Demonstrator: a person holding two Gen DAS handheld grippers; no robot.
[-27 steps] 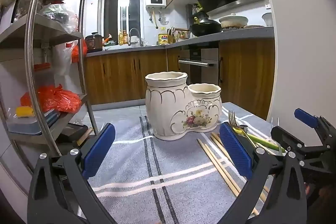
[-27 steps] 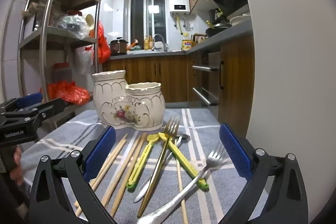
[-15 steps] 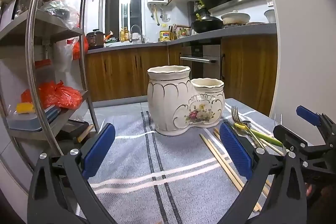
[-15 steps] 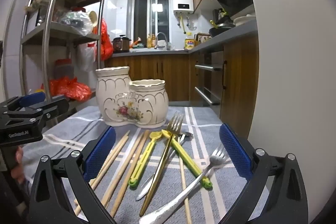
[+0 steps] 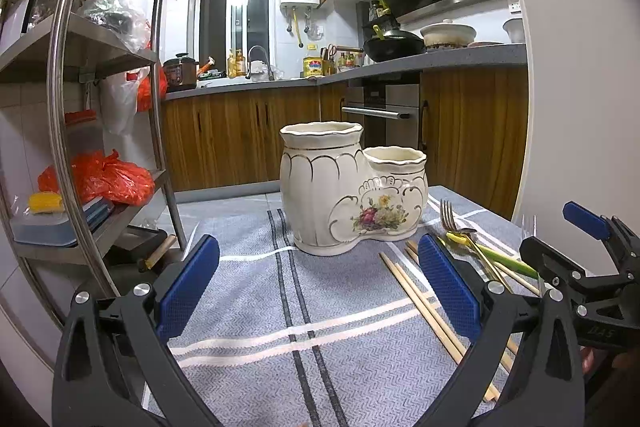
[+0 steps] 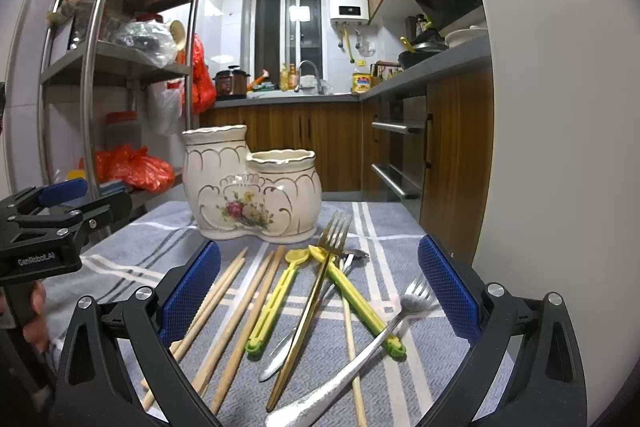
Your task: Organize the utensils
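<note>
A cream two-pot ceramic utensil holder (image 6: 252, 187) with a flower print stands on the grey striped cloth (image 6: 132, 259); it also shows in the left wrist view (image 5: 348, 191). In front of it lie wooden chopsticks (image 6: 236, 315), two yellow-green spoons (image 6: 276, 299), a gold fork (image 6: 316, 291) and a silver fork (image 6: 376, 343). My right gripper (image 6: 318, 299) is open and empty, low over the utensils. My left gripper (image 5: 318, 287) is open and empty, left of the chopsticks (image 5: 420, 303); it also shows in the right wrist view (image 6: 60, 211).
A steel shelf rack (image 5: 72, 107) with red bags stands at the left of the table. A white wall (image 6: 560, 147) runs along the right. Kitchen cabinets (image 5: 240, 139) lie beyond the table's far edge.
Both views have tilted up a little and drawn slightly nearer the holder. Both grippers stay open and empty. The utensils have not moved.
</note>
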